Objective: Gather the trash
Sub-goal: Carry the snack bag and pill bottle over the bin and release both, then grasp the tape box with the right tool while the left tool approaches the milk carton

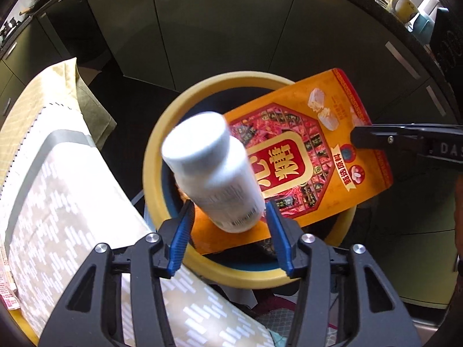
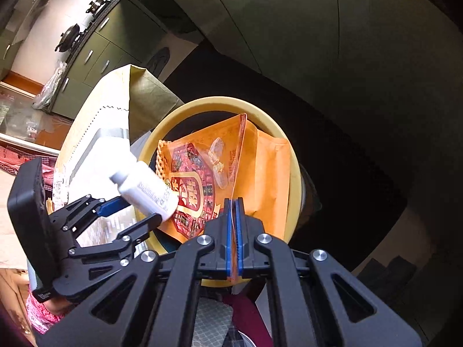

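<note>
A round bin with a yellow rim (image 1: 162, 133) stands on the dark floor; it also shows in the right wrist view (image 2: 185, 108). My left gripper (image 1: 230, 211) stands open over the bin, and a blurred white bottle (image 1: 214, 173) sits between its blue pads, not visibly pinched; the bottle also shows in the right wrist view (image 2: 144, 190). My right gripper (image 2: 234, 202) is shut on the edge of an orange snack pouch (image 2: 199, 173) and holds it over the bin's mouth. In the left wrist view the pouch (image 1: 312, 150) lies across the rim, pinched by the right gripper (image 1: 358, 137).
A woven sack with a patterned pale side (image 1: 58, 173) leans against the bin's left side. Green kitchen cabinets (image 1: 217, 23) stand behind, with cups (image 1: 405, 5) on the counter at upper right. A wok (image 2: 68, 39) sits on the stove far left.
</note>
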{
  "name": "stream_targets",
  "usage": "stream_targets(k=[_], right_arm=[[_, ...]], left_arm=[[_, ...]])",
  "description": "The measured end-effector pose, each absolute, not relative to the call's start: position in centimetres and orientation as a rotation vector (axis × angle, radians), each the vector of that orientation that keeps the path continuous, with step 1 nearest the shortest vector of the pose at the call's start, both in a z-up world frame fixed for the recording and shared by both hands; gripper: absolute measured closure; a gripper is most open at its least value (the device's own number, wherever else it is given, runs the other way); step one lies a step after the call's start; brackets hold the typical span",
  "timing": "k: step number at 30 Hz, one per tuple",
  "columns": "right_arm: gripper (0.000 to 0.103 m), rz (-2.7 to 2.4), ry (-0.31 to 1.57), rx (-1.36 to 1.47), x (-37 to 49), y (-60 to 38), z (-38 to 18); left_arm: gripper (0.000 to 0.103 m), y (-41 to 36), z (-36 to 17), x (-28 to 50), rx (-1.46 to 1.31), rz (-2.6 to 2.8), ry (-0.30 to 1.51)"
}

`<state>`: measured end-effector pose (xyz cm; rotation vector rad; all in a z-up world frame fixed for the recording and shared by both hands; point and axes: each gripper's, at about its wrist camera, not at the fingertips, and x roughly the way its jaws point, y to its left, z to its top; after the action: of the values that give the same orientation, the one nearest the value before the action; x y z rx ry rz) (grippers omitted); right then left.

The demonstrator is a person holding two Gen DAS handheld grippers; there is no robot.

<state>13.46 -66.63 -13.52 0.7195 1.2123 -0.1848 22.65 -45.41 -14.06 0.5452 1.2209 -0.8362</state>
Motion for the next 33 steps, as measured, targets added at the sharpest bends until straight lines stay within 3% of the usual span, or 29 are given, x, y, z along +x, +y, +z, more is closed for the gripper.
stream_targets(k=[11,14,16,23,25,30,33], right_arm=[[0.095,-0.160,1.190,0.729,13.2,-66.7,-12.2],[0.088,-0.152,1.177,0.738,13.0,-67.0,-11.9],[0.078,-0.155,1.160,0.739,12.8,-67.2,-11.3],[0.060,-0.169,1.087,0.700,11.4,-67.3,-7.5],[0.060,-0.176,1.067,0.685,11.0,-67.2,-6.3],[0.059,-0.119,0.996,0.648,10.6,-65.2,-2.9],[0.058,-0.043,0.990,0.615,11.7,-62.6,-1.7]], left_arm=[[0.052,-45.7,-12.2,21.9,0.606,-0.896,1.219],[0.052,-45.2,-10.3,21.8,0.583,-0.920,1.193],[0.050,-44.6,-9.1,21.7,0.569,-0.930,1.179],[0.040,-39.5,-4.0,21.6,0.492,-0.945,1.147],[0.037,-37.0,-1.9,21.6,0.478,-0.929,1.126],[0.014,-28.0,3.8,22.9,0.426,-0.811,1.059],[0.008,-22.4,6.5,24.1,0.387,-0.697,1.012]])
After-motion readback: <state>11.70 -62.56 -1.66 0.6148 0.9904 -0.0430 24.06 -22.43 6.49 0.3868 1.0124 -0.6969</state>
